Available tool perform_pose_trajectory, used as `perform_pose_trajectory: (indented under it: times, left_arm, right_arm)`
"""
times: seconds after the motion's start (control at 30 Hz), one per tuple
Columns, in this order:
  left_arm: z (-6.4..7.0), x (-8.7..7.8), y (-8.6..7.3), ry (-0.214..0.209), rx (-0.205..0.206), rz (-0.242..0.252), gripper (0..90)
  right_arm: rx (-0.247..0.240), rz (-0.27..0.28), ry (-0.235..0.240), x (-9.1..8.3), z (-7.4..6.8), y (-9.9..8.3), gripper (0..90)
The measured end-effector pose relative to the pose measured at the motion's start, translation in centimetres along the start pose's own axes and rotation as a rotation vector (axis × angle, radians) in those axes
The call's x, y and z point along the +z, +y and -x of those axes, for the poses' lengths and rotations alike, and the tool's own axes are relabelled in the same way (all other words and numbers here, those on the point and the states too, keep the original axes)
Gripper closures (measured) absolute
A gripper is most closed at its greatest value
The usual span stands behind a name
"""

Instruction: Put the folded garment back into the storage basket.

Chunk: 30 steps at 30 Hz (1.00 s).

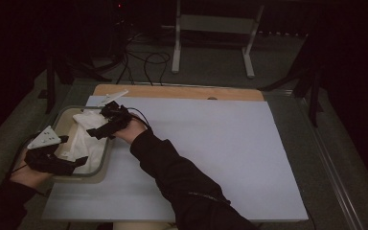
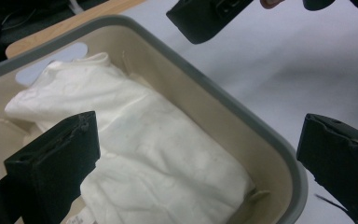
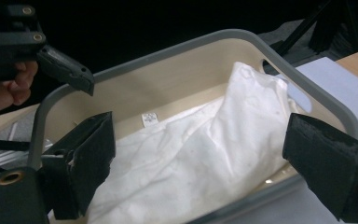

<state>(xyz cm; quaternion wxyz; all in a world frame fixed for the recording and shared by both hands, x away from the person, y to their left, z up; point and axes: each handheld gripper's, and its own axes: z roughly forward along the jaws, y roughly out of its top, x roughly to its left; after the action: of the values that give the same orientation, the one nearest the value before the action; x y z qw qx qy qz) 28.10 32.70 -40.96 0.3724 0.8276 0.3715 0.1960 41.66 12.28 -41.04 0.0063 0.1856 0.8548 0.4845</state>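
I'm seeing a small tag only via right gripper view, white cloth point(image 3: 200, 154) lying crumpled in the basin point(image 3: 168, 51), left gripper point(image 2: 200, 158) and right gripper point(image 3: 200, 163) both gaping wide above it

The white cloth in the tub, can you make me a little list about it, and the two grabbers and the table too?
cloth: white cloth, crumpled, lying inside the tub
tub: beige tub with a grey rim, at the table's left edge
left gripper: left gripper open, jaws apart above the cloth, not touching it
right gripper: right gripper open, over the tub from the other side, holding nothing
table: wooden table covered by a pale sheet
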Motion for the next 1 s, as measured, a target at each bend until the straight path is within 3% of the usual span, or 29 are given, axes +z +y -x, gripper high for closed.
perform_pose_trajectory:
  times: [0.4,1.0]
  left_arm:
    - [1.1,0.9,1.6,-0.028,0.023,0.009,0.2]
    - [2.8,2.9,4.0,-0.081,0.055,0.029,0.1]
  right_arm:
    - [0.001,-0.007,-0.007,-1.7,0.7,-1.0,9.4]
    - [-0.015,-0.013,-0.033,-5.8,2.3,-2.5,9.4]
